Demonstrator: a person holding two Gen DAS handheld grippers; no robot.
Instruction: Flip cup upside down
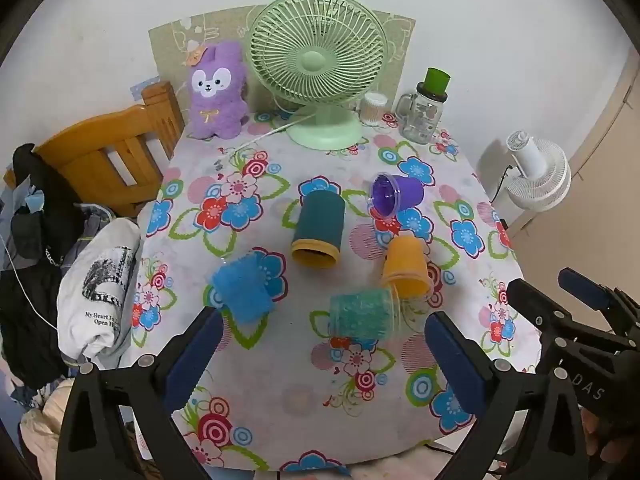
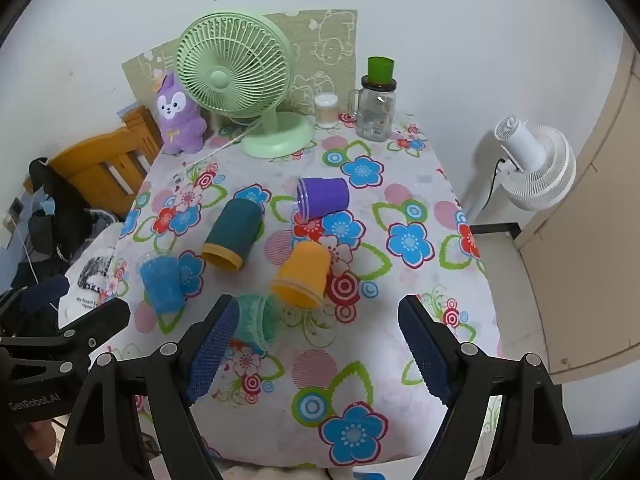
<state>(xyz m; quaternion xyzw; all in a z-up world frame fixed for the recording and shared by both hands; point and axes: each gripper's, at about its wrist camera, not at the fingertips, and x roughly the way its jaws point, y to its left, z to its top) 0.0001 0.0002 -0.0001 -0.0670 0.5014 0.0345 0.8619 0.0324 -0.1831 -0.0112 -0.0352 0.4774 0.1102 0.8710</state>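
Several cups lie on their sides on the flowered tablecloth (image 1: 280,380). In the left wrist view: a dark teal cup with a yellow rim (image 1: 319,230), a purple cup (image 1: 396,196), an orange cup (image 1: 406,266), a clear teal cup (image 1: 362,312) and a blue cup (image 1: 244,292). The same cups show in the right wrist view: dark teal (image 2: 232,234), purple (image 2: 324,198), orange (image 2: 304,274), clear teal (image 2: 256,320), blue (image 2: 162,282). My left gripper (image 1: 320,340) is open and empty, above the table just short of the clear teal cup. My right gripper (image 2: 320,334) is open and empty, right of that cup.
A green desk fan (image 1: 320,64), a purple plush toy (image 1: 218,90), a glass jar with a green top (image 1: 424,112) and a small container (image 1: 372,108) stand at the table's far edge. A wooden chair (image 1: 104,152) with clothes is left; a white fan (image 2: 532,160) is right.
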